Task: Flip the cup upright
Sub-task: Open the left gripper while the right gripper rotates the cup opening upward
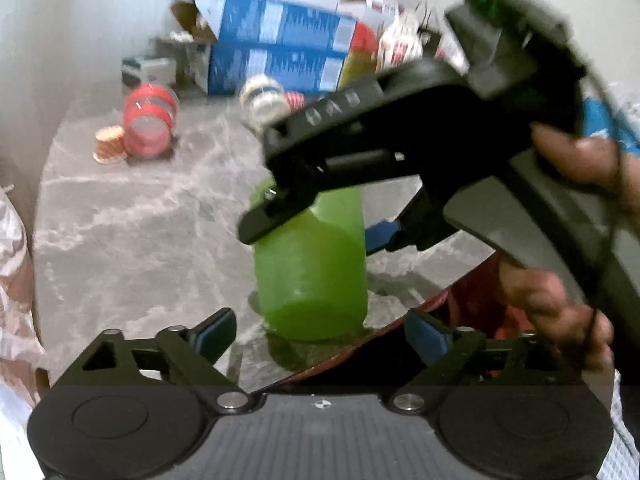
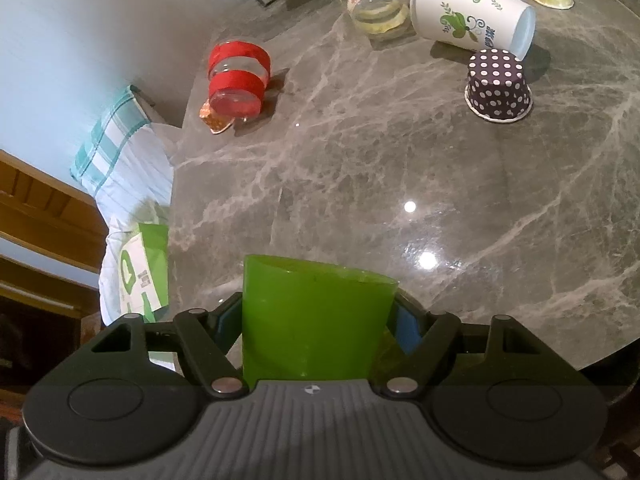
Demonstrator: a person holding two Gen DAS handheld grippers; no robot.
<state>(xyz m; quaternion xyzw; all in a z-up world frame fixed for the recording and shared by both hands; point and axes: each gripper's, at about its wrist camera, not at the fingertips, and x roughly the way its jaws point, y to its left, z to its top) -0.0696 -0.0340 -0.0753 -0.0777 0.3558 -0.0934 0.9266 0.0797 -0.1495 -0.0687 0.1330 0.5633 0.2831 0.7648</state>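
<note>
Item: green plastic cup (image 2: 316, 320) — held between the blue pads of the right hand-held gripper (image 2: 316, 320), its jaws closed against the cup's two sides. In the left wrist view the cup (image 1: 316, 272) hangs at the near edge of the marble table (image 1: 140, 220), closed base toward that camera and low, apparently touching or just above the surface; which it is cannot be told.

Item: left hand-held gripper (image 1: 320, 336) — jaws wide apart, holding nothing, just in front of the cup.

Risks, as judged:
- Smooth, tapered wall; a pinch on two sides may let the cup slide or twist during the turn.
- Table edge close by — a release made off level could tip the cup over the edge.
- Glossy table surface; a base set down at an angle may skid.
- Left hand-held gripper near enough to be struck by the rotating cup.

Elsewhere on the table, well apart: red-banded clear jar (image 2: 238, 80), white printed paper cup (image 2: 472, 16) on its side, polka-dot paper cup (image 2: 498, 86) inverted.
</note>
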